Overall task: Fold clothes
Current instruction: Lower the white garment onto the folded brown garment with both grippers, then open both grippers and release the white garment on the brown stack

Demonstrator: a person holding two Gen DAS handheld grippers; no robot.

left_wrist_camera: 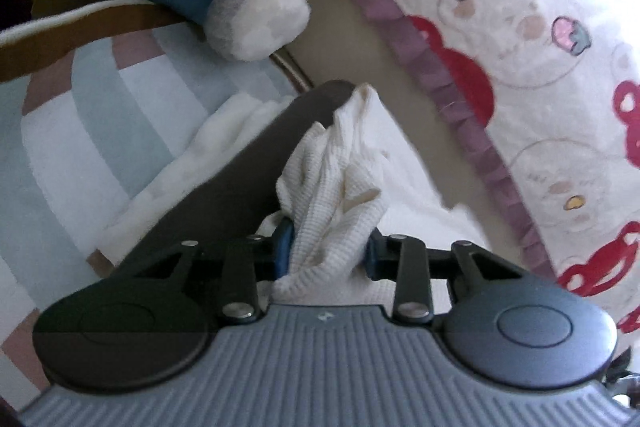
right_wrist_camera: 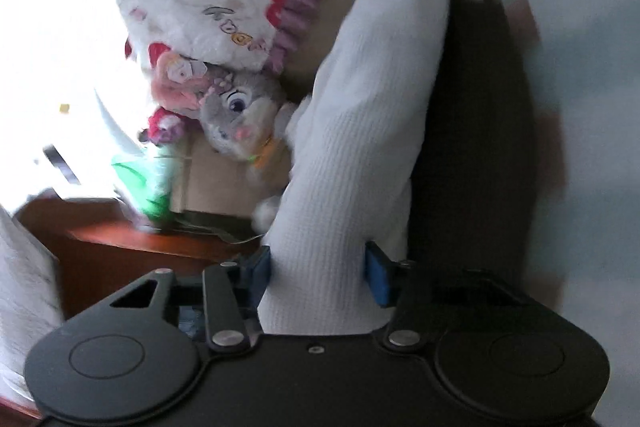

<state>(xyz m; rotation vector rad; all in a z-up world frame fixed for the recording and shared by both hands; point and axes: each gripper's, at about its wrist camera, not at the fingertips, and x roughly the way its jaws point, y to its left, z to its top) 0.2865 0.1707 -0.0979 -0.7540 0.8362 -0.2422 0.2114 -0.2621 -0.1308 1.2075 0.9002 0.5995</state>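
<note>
Both claws clamped: left gripper point(left_wrist_camera: 328, 251) pinches bunched white garment point(left_wrist_camera: 336, 179); right gripper point(right_wrist_camera: 318, 275) grips smooth fold.

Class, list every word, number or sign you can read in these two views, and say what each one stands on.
"DAY" – coloured letters on the white quilt; the letters before them are too blurred to read.
The same lettering on the quilt in the right wrist view: upside down and too blurred to read.
Small mark on the left gripper's grey housing: too small to read.
Nothing else carries text.
</note>
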